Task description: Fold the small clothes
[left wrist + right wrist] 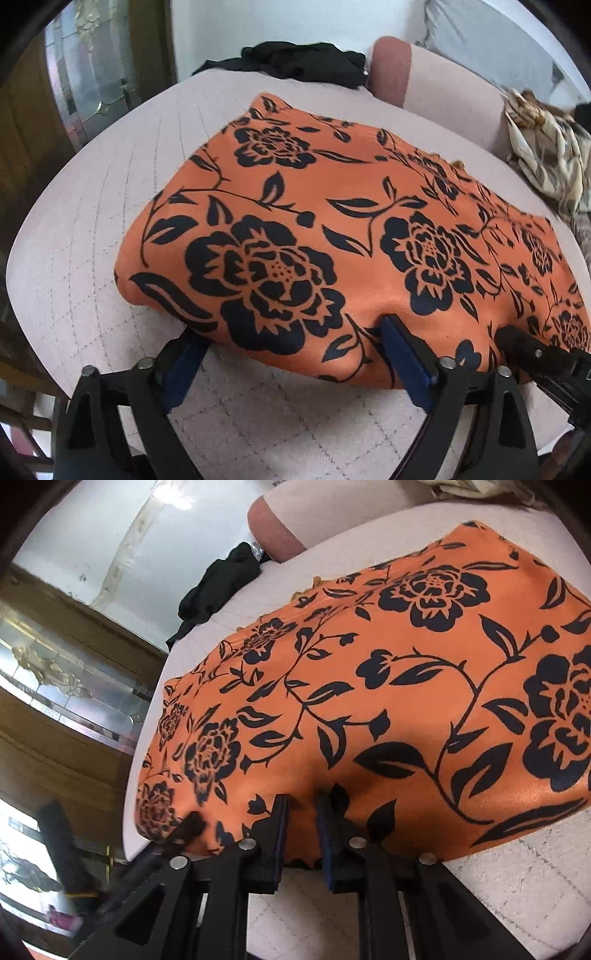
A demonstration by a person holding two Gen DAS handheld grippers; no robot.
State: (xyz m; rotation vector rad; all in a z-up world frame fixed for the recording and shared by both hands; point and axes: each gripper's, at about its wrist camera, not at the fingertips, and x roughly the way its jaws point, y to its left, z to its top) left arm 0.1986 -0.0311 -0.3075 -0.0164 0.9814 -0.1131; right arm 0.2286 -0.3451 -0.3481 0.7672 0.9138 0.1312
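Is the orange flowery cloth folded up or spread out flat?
Folded. The orange flowery cloth lies as a thick, neat rectangle with a rounded doubled edge on the pink quilted surface.

A pale quilted cushion (110, 229) with stitched grid lines fills the foreground of both views, and behind it rises a pinkish padded armrest (391, 70) with a darker rose end. A wooden door (62, 716) with a leaded, bevelled glass panel (92, 70) stands to the left, next to a white wall (295, 22). Beside the glass, the brown wood frame runs toward the lower edge of the right wrist view.
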